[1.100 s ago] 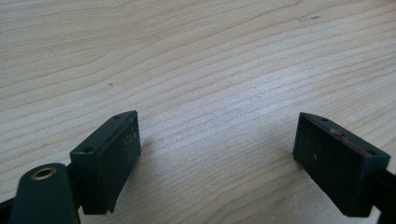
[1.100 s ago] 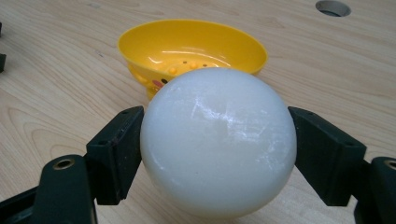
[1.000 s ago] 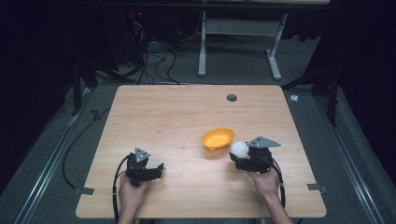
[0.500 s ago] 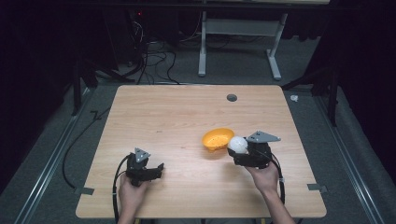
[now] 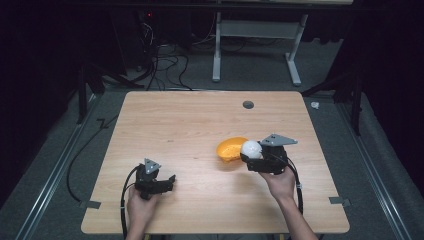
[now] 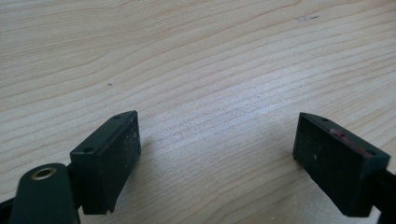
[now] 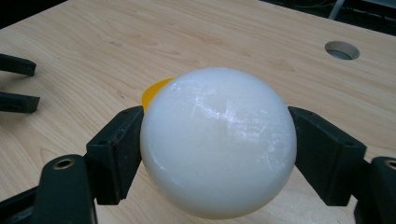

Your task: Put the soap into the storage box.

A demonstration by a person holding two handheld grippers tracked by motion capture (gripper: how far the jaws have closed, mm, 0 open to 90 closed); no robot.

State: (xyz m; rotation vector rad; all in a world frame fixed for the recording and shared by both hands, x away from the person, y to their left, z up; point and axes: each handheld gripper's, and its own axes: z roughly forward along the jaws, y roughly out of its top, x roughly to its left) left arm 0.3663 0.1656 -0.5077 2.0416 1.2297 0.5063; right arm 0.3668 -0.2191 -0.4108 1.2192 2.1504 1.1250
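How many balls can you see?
1. The white ball is squeezed in the right claw, right beside the orange bowl. The bowl's inside looks empty, though the ball hides part of it.

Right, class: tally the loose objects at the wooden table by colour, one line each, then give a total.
White: 1, the smooth white ball held in the right claw.
Orange: 1, the shallow orange plastic bowl on the light wooden table.
Total: 2.
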